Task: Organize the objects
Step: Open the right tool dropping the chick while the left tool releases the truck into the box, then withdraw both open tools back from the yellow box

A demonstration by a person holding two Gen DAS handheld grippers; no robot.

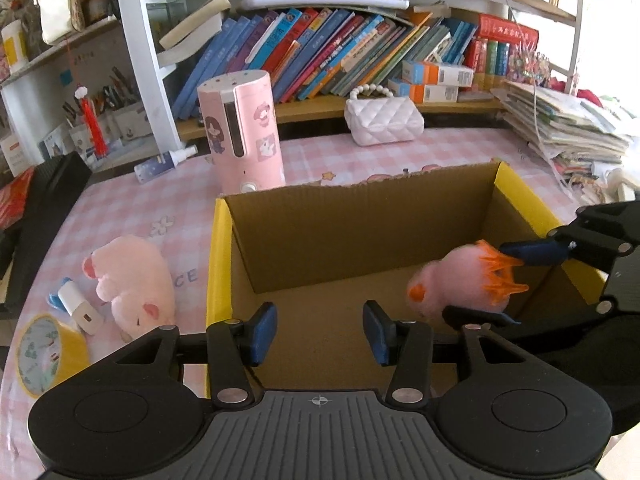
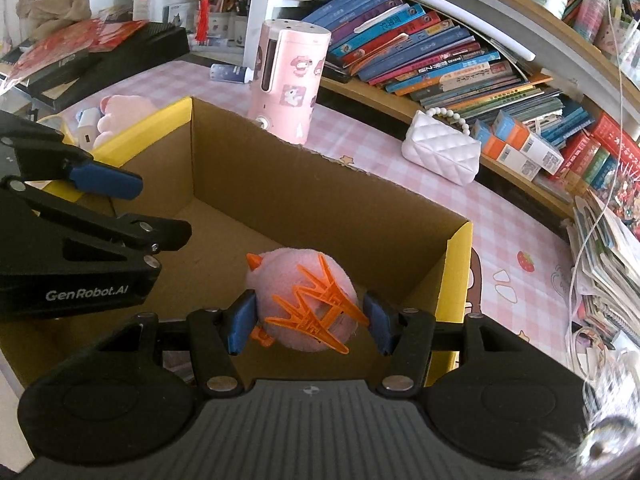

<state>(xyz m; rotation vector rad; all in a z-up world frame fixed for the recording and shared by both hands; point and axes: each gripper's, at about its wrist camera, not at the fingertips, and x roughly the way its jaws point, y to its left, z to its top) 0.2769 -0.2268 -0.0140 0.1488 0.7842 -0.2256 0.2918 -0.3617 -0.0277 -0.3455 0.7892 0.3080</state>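
Observation:
An open cardboard box (image 1: 256, 240) with yellow outer sides stands on the pink checked table; it also shows in the right wrist view (image 2: 304, 192). A pink plush ball with orange spikes (image 2: 304, 300) lies between the open fingers of my right gripper (image 2: 310, 322) inside the box; the left pad (image 2: 242, 324) is next to it, the right pad (image 2: 378, 324) stands apart. In the left wrist view the plush (image 1: 460, 280) sits at the box's right side. My left gripper (image 1: 320, 332) is open and empty over the box's near edge.
A pink pig plush (image 1: 132, 284), a white-and-blue small device (image 1: 78, 306) and a yellow tape roll (image 1: 44, 354) lie left of the box. A pink cylinder dispenser (image 1: 244, 132), a spray bottle (image 1: 164, 164) and a white quilted purse (image 1: 382, 120) stand behind. Paper stacks (image 1: 568, 128) at right.

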